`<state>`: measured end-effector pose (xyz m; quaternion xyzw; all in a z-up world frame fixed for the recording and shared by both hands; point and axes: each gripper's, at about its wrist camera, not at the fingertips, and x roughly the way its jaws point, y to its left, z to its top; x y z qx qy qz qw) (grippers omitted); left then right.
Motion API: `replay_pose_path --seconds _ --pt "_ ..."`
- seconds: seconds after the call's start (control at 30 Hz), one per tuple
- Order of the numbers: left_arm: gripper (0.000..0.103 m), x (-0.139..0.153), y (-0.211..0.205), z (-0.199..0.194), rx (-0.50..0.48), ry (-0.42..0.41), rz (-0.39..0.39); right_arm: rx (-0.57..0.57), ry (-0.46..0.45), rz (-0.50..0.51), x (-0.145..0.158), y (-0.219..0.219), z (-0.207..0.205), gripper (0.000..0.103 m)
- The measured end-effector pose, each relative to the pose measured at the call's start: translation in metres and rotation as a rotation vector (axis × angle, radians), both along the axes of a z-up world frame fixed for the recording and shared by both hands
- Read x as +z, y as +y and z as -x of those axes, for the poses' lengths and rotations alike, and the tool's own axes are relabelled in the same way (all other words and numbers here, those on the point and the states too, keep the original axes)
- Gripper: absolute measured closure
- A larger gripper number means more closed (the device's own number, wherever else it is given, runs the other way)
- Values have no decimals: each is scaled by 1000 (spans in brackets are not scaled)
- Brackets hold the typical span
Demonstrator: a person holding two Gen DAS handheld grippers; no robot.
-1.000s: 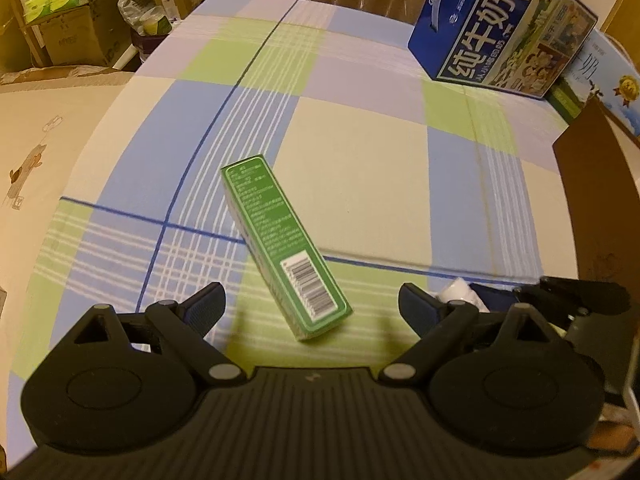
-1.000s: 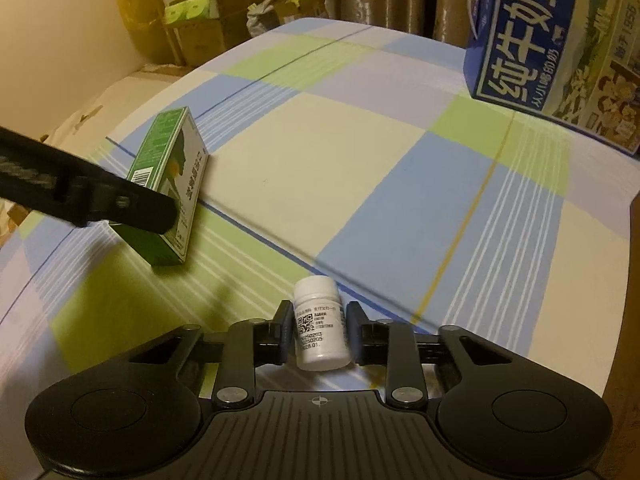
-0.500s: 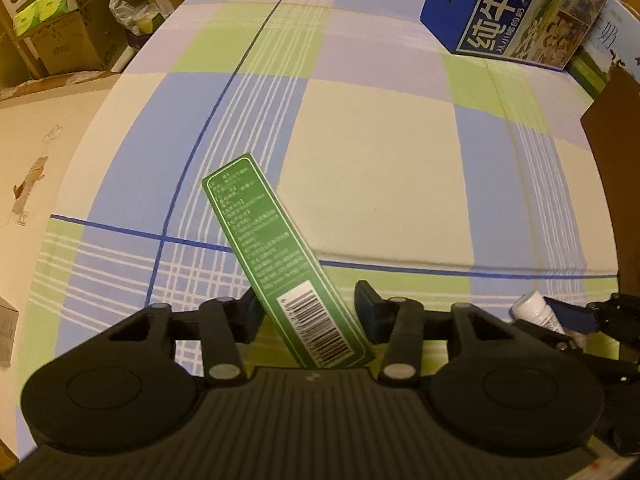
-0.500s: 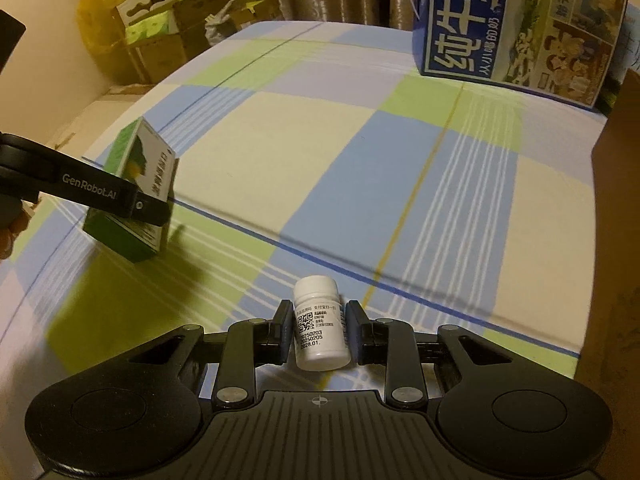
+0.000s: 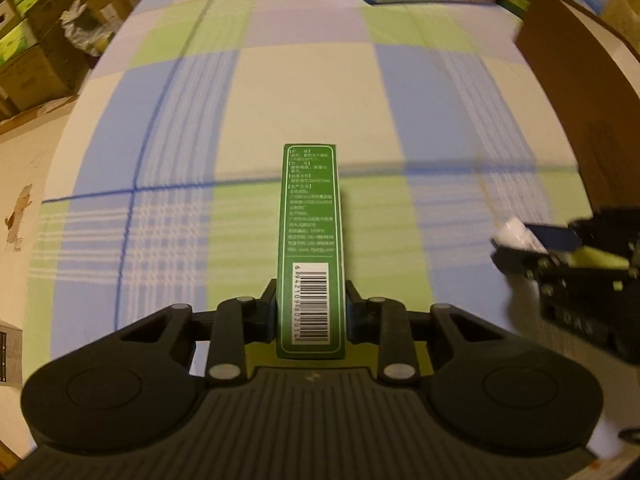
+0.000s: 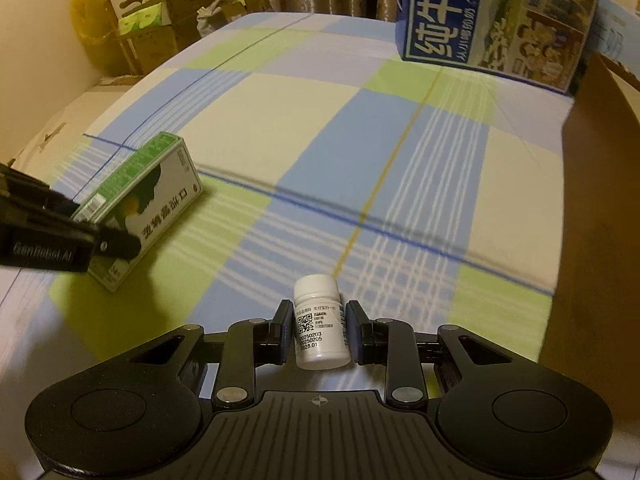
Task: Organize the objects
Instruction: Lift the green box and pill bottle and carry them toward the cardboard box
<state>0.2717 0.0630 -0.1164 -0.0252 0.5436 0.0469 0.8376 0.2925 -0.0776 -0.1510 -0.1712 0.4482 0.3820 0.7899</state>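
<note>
A long green carton (image 5: 311, 236) with a barcode end points straight ahead, and my left gripper (image 5: 311, 312) is shut on its near end. In the right wrist view the same green carton (image 6: 152, 188) is at the left, held by the left gripper (image 6: 96, 236) just above the checked cloth. A small white pill bottle (image 6: 320, 320) with a printed label stands between the pads of my right gripper (image 6: 318, 328), which is shut on it. The bottle (image 5: 516, 234) and the right gripper (image 5: 532, 246) also show at the right edge of the left wrist view.
A checked blue, green and cream cloth (image 6: 360, 140) covers the surface. A large blue milk carton box (image 6: 496, 20) stands at the back. A brown cardboard box wall (image 6: 600, 184) rises on the right. Stacked cartons and bags (image 6: 148, 28) sit beyond the left edge.
My left gripper has closed on the green carton, which turned from slanted to straight ahead and is lifted. The right gripper keeps hold of the white bottle.
</note>
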Motion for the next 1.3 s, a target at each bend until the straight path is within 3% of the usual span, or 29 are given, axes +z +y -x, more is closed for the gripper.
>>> replay_pose_path --seconds 0.5,0.97,1.3 --pt "77 -3 -62 70 -198 65 30 -31 19 14 6 -73 60 78" --pt "77 -11 -76 53 -171 81 20 -87 46 -7 10 -113 74 78" --pt "78 -2 -88 61 -179 43 3 -123 61 -12 15 -135 70 78"
